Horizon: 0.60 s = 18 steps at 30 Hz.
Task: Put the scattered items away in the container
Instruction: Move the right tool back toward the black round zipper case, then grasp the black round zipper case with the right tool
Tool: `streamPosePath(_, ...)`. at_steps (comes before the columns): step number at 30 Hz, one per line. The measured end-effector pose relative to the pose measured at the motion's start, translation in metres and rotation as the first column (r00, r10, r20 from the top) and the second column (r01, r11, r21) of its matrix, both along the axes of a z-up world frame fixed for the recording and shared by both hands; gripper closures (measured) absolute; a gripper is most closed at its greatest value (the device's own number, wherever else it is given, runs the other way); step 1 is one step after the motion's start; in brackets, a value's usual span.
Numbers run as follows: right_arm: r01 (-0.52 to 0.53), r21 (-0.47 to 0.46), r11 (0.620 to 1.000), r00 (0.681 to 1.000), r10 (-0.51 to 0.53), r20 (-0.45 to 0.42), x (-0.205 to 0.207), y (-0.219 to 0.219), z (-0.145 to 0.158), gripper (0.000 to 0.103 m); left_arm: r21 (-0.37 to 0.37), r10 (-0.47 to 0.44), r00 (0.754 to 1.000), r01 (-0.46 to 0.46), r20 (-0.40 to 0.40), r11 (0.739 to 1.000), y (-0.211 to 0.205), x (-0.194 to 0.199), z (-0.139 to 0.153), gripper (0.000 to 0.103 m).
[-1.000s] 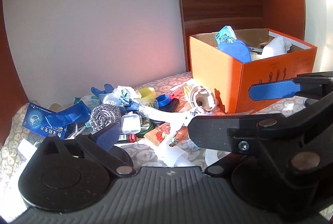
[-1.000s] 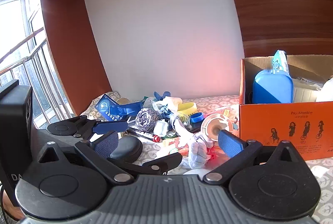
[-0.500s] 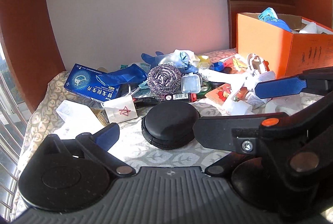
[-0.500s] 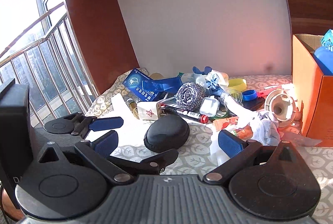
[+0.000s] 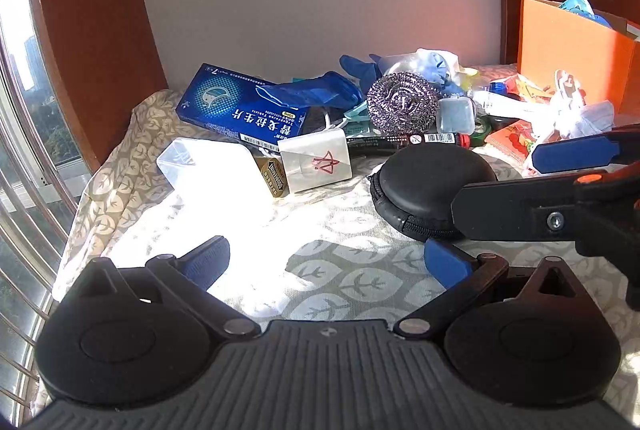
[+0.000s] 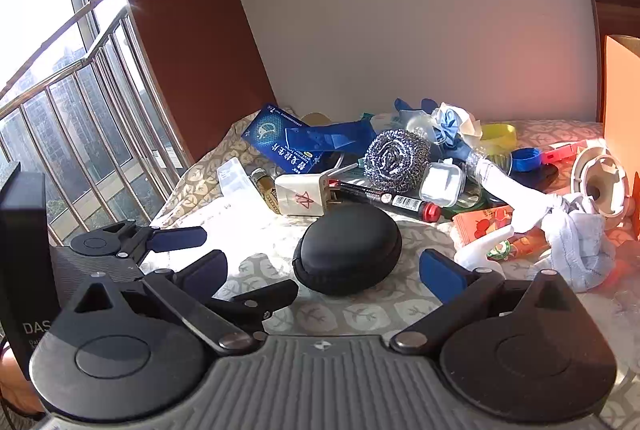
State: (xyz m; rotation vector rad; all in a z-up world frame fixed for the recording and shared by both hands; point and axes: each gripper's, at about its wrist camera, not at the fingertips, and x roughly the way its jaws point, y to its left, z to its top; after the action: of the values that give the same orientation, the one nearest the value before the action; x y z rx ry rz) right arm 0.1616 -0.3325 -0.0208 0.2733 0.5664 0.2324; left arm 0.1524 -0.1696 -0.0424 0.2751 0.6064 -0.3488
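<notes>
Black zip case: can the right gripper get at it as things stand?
Probably yes. The black zip case lies alone on the cloth, straight ahead of the open right gripper, nothing between them or on top.

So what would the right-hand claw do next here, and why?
Probably ease forward and close on the black zip case. The right gripper is open, the case lies just ahead between its fingers, nothing lies on top of it, and it is still outside the orange box.
</notes>
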Motion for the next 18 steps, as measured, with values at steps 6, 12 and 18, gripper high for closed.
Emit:
streamPosePath(6,0.007,0.013,1.0,0.999,-0.007,-0.043,0.034,-0.006,-0.008,0.0,0.027,-0.035,0.999,0.035,-0.003,0.999,-0.013,0.014,-0.003,0.0)
streamPosePath(12,0.009,-0.038,0.999,0.997,-0.012,-0.082,0.06,-0.009,-0.011,0.0,0.064,-0.062,0.998,0.06,0.03,0.996,-0.017,0.011,-0.002,0.0)
streamPosePath(18,-0.081,-0.053,0.995,0.992,0.076,-0.098,0.073,-0.013,-0.015,0.0,0.088,-0.066,0.997,0.062,0.049,0.994,-0.003,0.001,-0.004,0.0)
